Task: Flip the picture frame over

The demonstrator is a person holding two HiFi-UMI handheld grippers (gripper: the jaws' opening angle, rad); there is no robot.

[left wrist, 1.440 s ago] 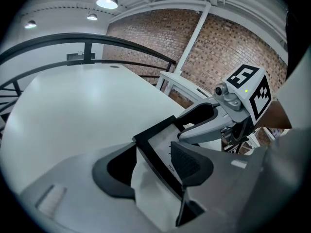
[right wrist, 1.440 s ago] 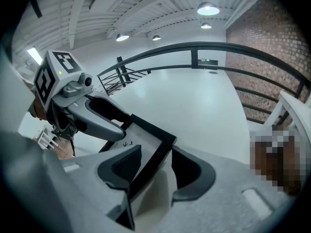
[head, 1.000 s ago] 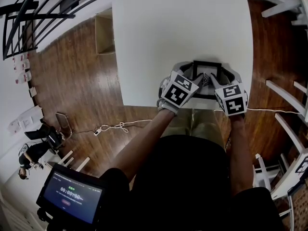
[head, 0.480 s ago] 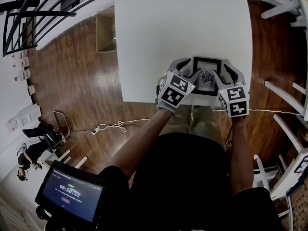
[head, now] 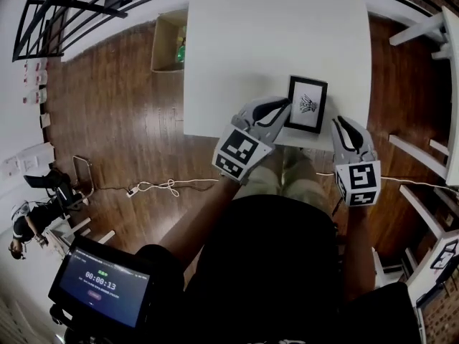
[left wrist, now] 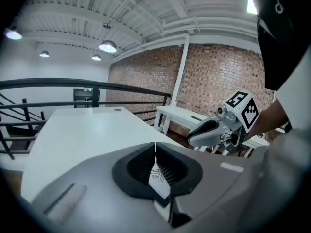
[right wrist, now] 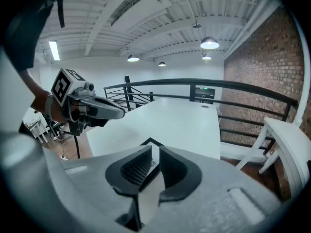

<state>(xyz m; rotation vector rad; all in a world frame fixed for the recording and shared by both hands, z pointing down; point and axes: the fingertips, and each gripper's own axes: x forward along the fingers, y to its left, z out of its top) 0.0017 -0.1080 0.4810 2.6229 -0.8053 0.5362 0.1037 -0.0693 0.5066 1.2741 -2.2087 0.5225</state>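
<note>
The left claw [head: 285,110] and right claw [head: 336,122] had just closed on the picture frame [head: 308,104] over the white tabletop [head: 272,34]; wooden floor [head: 115,120] and black railing [left wrist: 48,82] lay around.

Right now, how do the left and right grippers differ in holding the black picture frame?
The left gripper clamps the black picture frame by its left edge; the right gripper, its right edge. Left jaws nearly together; right jaws wider. Both have just been closing on it.
</note>
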